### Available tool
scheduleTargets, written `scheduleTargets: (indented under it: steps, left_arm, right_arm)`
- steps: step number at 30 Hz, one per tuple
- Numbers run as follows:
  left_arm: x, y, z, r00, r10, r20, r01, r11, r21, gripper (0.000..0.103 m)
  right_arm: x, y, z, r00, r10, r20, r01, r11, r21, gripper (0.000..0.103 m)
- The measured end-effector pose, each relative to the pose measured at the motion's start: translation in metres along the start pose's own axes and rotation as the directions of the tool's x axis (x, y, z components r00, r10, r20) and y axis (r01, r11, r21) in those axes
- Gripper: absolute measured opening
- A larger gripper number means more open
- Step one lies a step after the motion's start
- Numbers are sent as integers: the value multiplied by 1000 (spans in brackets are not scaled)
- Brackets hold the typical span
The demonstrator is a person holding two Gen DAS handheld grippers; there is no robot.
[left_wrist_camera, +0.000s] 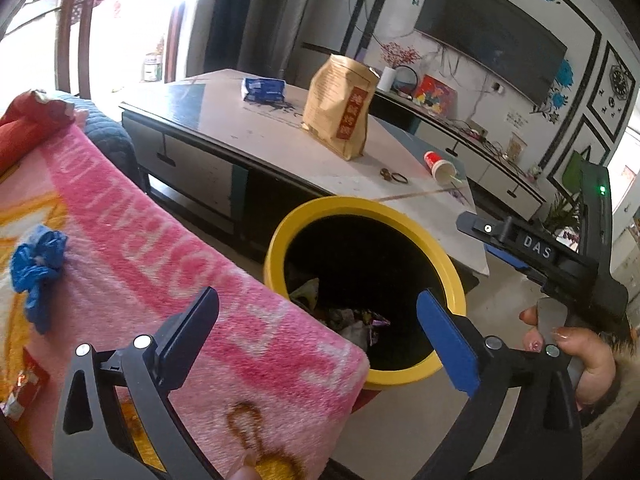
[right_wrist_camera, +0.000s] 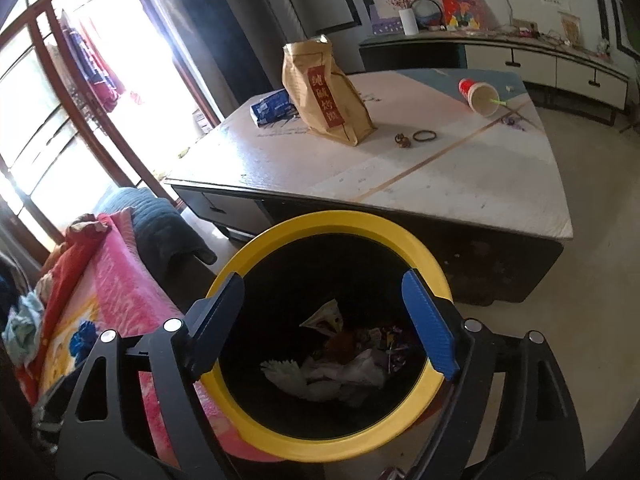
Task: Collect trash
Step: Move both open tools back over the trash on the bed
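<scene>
Looking along the left gripper (left_wrist_camera: 318, 334), its jaws stand wide apart with nothing between the pads, one dark finger over the fuzzy pink blanket (left_wrist_camera: 168, 240) and the blue-padded finger over the round yellow-rimmed trash bin (left_wrist_camera: 276, 236). Crumpled wrappers and paper scraps (left_wrist_camera: 352, 320) lie at the bottom of the bin's black inside. A crumpled blue plastic wad (left_wrist_camera: 36, 268) sits on the blanket to the left. Beyond the bin stands a low white-topped coffee table (left_wrist_camera: 280, 148) carrying an upright brown paper bag with a red label (left_wrist_camera: 340, 108), a blue packet (left_wrist_camera: 263, 89) and a tipped red-and-white paper cup (left_wrist_camera: 440, 166). At the right edge a person's hand (left_wrist_camera: 576, 356) grips the handle of the other gripper's black body. From the right wrist, the right gripper (right_wrist_camera: 324, 322) hangs directly above the same bin (right_wrist_camera: 332, 222), jaws also spread wide and empty, framing the trash heap (right_wrist_camera: 340, 364) of white tissue and coloured wrappers inside. The table (right_wrist_camera: 440, 168) lies behind, with the paper bag (right_wrist_camera: 324, 96), the blue packet (right_wrist_camera: 272, 108), the fallen cup (right_wrist_camera: 480, 96) with a green straw, and a small dark ring (right_wrist_camera: 424, 135) near the bag. The pink blanket (right_wrist_camera: 120, 292) is just left of the bin.
</scene>
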State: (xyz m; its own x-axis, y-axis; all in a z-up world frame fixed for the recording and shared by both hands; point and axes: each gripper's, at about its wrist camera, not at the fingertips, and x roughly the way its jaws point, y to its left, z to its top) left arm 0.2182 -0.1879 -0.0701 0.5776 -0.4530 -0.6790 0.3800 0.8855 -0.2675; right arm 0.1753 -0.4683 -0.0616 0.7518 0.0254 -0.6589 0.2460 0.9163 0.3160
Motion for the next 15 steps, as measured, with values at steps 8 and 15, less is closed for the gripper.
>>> scheduleTargets:
  steps: [8, 15]
  left_arm:
    - [-26, 11, 0, 999, 27, 39, -27, 1000, -12, 96]
    - [-52, 20, -4, 995, 62, 77, -62, 998, -10, 96]
  right_arm:
    - [-17, 20, 1, 999, 13, 31, -11, 998, -63, 82]
    - [-32, 47, -3, 997, 58, 46, -52, 991, -122, 83]
